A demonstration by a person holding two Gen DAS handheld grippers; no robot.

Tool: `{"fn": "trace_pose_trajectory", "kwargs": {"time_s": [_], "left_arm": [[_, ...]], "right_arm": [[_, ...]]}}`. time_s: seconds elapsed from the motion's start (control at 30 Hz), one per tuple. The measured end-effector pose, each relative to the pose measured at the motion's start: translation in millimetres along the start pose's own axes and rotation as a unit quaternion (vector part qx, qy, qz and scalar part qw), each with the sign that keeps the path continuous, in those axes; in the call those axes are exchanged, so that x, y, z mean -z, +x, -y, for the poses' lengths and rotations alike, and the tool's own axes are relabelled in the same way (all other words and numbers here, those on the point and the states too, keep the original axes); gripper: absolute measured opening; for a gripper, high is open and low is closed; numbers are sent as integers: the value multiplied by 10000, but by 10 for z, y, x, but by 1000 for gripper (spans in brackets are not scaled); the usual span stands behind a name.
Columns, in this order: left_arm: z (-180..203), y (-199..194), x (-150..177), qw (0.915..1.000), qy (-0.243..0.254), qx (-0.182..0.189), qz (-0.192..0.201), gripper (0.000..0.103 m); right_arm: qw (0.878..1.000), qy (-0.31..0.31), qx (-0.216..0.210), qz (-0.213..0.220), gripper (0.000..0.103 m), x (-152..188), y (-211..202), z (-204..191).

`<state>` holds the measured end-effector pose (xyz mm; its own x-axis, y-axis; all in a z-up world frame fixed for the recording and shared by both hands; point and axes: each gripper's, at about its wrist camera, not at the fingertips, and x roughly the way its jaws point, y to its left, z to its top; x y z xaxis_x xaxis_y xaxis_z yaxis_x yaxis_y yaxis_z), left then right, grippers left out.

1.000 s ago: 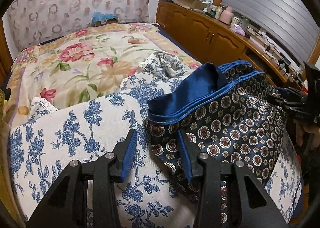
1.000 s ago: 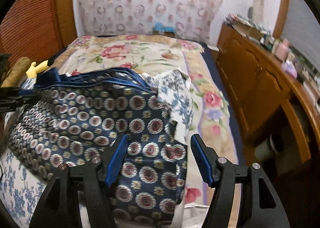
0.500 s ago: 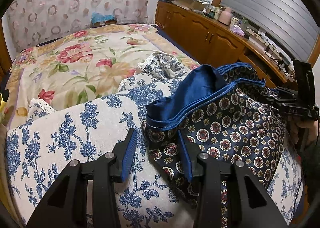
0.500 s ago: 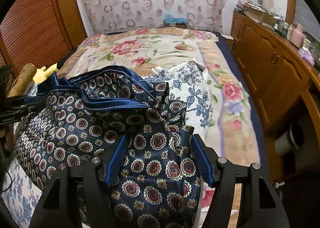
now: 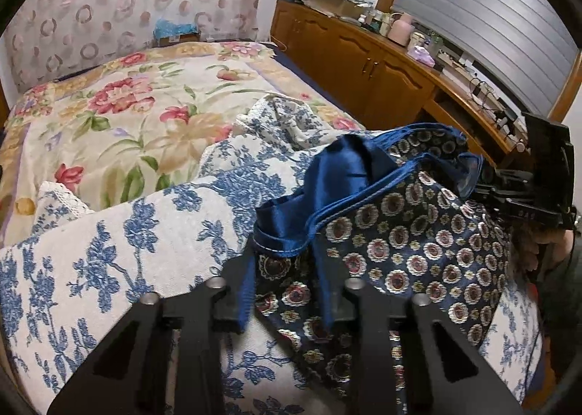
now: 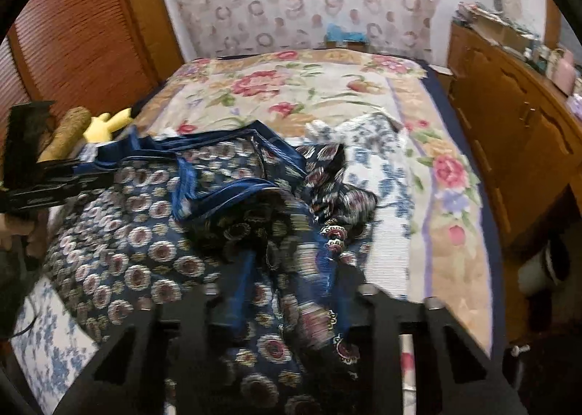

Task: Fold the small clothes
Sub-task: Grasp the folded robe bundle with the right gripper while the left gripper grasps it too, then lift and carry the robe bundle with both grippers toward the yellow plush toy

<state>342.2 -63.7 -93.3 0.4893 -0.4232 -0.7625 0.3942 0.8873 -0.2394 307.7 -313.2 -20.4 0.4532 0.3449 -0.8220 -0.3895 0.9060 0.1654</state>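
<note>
Navy patterned shorts (image 5: 407, 244) with a plain blue lining are lying spread over a blue-and-white floral cloth (image 5: 120, 244), which is covering the near end of the bed; the shorts are taking the bed as landmark throughout. The left gripper (image 5: 287, 291) is sitting at the shorts' near-left corner, its two blue-padded fingers (image 5: 244, 295) standing a little apart with a fold of the patterned fabric bunched between them; whether the pads are actually pinching that fold cannot be told. The right gripper (image 6: 291, 291) is sitting at the shorts' near-right edge, fabric rising between its fingers too, but that view is blurring with motion, so its grip likewise cannot be told. In the left view the right gripper is showing at the far right side of the shorts, by the blue waistband (image 5: 429, 146). A flowered bedspread (image 5: 120, 113) is covering the rest of the bed beyond the cloth. A wooden cabinet (image 5: 363, 66) is running along the right side of the bed, its top crowded with small items. A yellow plush toy (image 6: 105, 124) is resting at the bed's left edge, beside a slatted wooden door (image 6: 72, 40).
</note>
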Motion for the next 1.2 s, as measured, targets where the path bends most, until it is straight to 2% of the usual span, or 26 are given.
{"fn": "trace_pose_trajectory", "kwargs": {"time_s": [0.03,0.1,0.23,0.47,0.6,0.8,1.2], "left_arm": [[12,-17,1,10000,17,67,8,11],[43,-85,5,9998,37,148,92,9],[107,-328,2,9989,54,234,415,8],[219,-847,12,9948,143,275,972,7],[195,-1187,64,9910,169,114,1321,7],[33,-1575,196,9862,98,-197,1642,7],[-400,-2332,596,9744,-187,-889,2056,7]], "right_arm": [[10000,-3,-94,10,18,8,-6,3],[9999,-129,-35,58,15,25,-20,-17],[9995,-132,70,265,13,67,-119,-28],[9951,-266,163,941,12,100,-436,-276],[9911,-483,116,1237,12,84,-588,-484],[9859,-797,-35,1474,12,23,-638,-814],[9723,-1719,-359,1546,12,-324,-478,-1486]]}}
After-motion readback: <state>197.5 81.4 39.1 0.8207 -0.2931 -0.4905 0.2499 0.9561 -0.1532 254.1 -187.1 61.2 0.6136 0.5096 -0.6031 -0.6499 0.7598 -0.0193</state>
